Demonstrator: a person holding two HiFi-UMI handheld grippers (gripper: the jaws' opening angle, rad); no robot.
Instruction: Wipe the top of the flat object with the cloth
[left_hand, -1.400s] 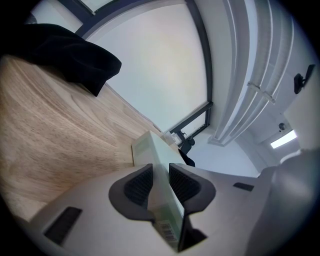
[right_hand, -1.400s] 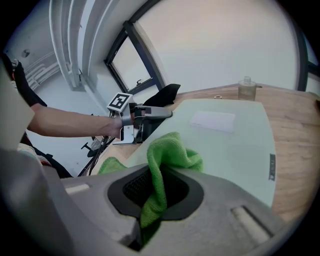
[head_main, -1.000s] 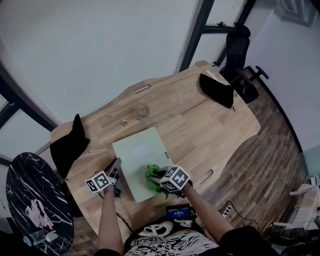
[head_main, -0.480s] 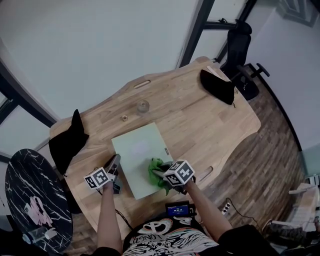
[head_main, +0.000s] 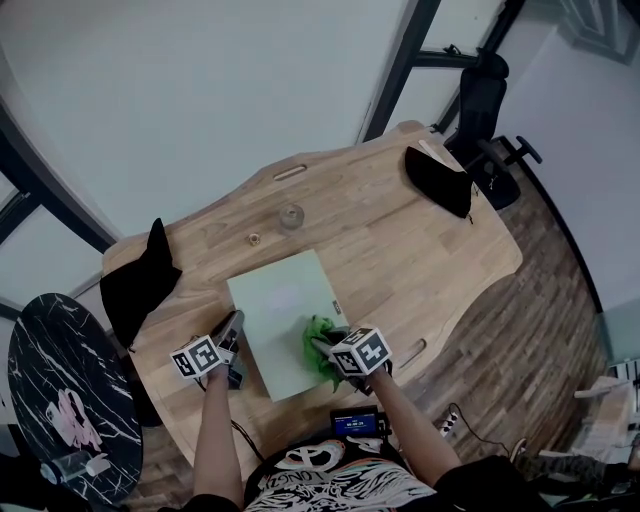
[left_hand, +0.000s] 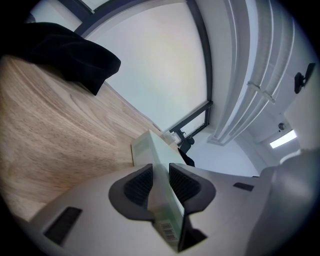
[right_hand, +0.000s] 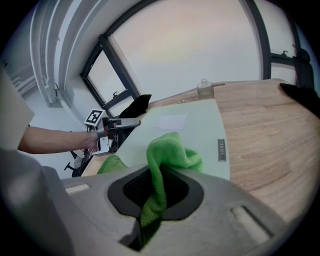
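The flat pale green object lies on the wooden table. My left gripper is shut on its left edge; in the left gripper view that edge runs straight between the pads of the left gripper. My right gripper is shut on a bright green cloth that rests on the object's near right part. Seen from the right gripper, the cloth bunches up out of the jaws over the flat object, with the left gripper across at its far edge.
Black fabric bundles lie at the table's left end and its far right corner. A small glass jar and a small cap stand beyond the flat object. An office chair is behind, a round dark table at left.
My right gripper has slid the cloth a little to the right across the flat object and rolled slightly. The left gripper has kept still on the edge.
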